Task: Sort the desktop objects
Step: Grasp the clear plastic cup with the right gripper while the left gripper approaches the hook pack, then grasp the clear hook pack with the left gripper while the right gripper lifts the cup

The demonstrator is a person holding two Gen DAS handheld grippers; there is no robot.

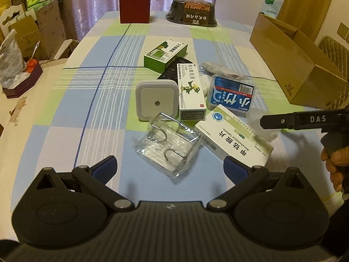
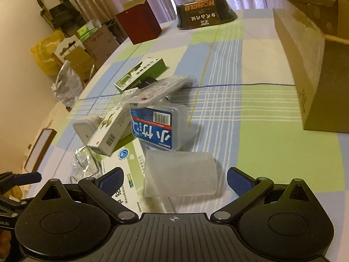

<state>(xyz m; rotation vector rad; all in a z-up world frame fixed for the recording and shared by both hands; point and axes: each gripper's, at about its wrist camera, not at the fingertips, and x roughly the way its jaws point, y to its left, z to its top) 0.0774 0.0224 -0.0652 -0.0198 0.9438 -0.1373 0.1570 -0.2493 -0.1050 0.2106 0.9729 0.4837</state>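
Translucent plastic cup [image 2: 180, 173] lies on its side on the checked tablecloth [image 2: 261, 131], between the spread fingers of our right gripper [image 2: 175, 180]. Our left gripper [image 1: 171, 167], jaws likewise wide apart, frames a clear hook packet [image 1: 168, 145]. Cardboard box [image 2: 316, 76] stands well apart.

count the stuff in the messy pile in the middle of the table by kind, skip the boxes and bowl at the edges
Printed cartons: 3 – green carton, tall white carton, flat white carton
Plastic containers: 2 – blue-labelled tub, frosted cup
Clear packets: 2 – hook packet, bagged item
Night light: 1
Dark flat object: 1
Total: 9
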